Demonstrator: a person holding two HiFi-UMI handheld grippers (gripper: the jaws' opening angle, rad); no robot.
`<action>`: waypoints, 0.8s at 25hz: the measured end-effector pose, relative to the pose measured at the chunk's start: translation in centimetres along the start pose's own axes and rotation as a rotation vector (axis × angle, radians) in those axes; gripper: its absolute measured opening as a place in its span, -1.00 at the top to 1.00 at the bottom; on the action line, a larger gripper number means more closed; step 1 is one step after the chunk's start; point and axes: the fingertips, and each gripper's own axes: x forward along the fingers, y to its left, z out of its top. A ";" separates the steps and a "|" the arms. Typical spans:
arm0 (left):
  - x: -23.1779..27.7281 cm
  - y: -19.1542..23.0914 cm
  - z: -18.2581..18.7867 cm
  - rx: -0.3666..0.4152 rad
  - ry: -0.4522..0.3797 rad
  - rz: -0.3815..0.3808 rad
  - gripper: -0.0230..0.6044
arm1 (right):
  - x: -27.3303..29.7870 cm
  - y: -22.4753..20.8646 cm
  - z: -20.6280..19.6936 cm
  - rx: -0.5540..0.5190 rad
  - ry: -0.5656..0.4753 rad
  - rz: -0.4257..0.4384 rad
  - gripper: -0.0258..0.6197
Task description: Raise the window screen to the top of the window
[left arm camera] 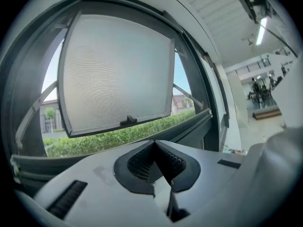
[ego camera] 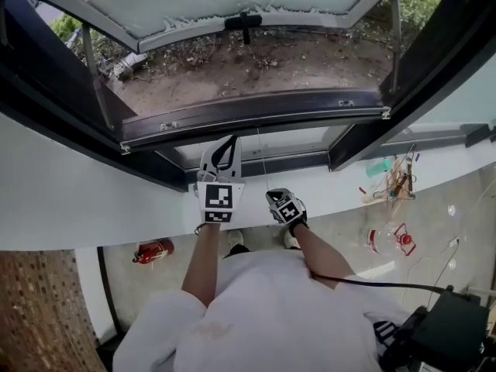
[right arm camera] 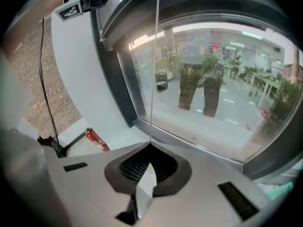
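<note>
1. Right tool (right arm camera: 149, 150): jaws pressed together on a thin pale pull cord (right arm camera: 154, 79). The cord enters at the jaw tips and runs straight up out of the right gripper view.
2. Left tool (left arm camera: 154, 148): jaws together with nothing between them. It is aimed up at the opening and sits just to the left of the right tool, and a little nearer the window in the head view.
3. Dark horizontal metal bar (ego camera: 256, 116): it spans the opening from side to side, with small silver fittings at both ends. The cord appears to hang from about its middle, so it is judged to be the bottom rail of the window screen. The mesh itself cannot be made out in any view.
4. Grey-framed, pale-paned outward-swung window sash (left arm camera: 118, 70): it is propped open beyond the bar, with a black handle on its lower edge.
5. Fixed clear glass lower pane (right arm camera: 213, 89): it lies below the bar, behind the cord.
6. Governing relation: the bar lies above and ahead of both tools. Its long axis runs left to right, and the cord runs at right angles to it, down into the right tool. The right hand already has the only link to the screen. The free left tool is near enough to steady the bar, in my judgement.
</note>
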 end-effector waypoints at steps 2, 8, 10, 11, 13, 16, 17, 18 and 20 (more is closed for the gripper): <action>0.8 -0.3 -0.6 0.154 0.070 -0.012 0.92 | -0.4 -0.9 -0.2 0.057 -0.028 0.010 0.92; 2.9 -2.0 -2.2 0.668 0.244 -0.134 0.68 | -0.9 -1.8 -0.5 0.089 -0.059 -0.012 0.92; 3.4 -2.2 -3.1 0.743 0.298 -0.167 0.56 | -0.9 -1.7 -0.5 0.094 -0.063 -0.013 0.92; 3.5 -2.2 -3.7 0.778 0.330 -0.176 0.55 | -0.8 -1.5 -0.6 0.090 -0.064 -0.010 0.92; 3.8 -2.0 -4.7 0.857 0.382 -0.169 0.54 | -0.7 -1.1 -0.5 0.073 -0.070 -0.005 0.92; 4.1 -1.8 -4.9 0.957 0.430 -0.114 0.54 | -0.7 -1.2 -0.3 0.080 -0.084 -0.009 0.92; 4.2 -1.7 -4.7 0.970 0.437 -0.092 0.55 | -0.7 -1.2 -0.3 0.087 -0.088 -0.012 0.92; 4.2 -1.6 -4.6 0.982 0.445 -0.071 0.56 | -0.7 -1.2 -0.4 0.092 -0.090 -0.013 0.92; 4.2 -1.4 -4.5 1.022 0.478 -0.039 0.72 | -0.6 -0.9 -0.6 0.097 -0.090 -0.014 0.92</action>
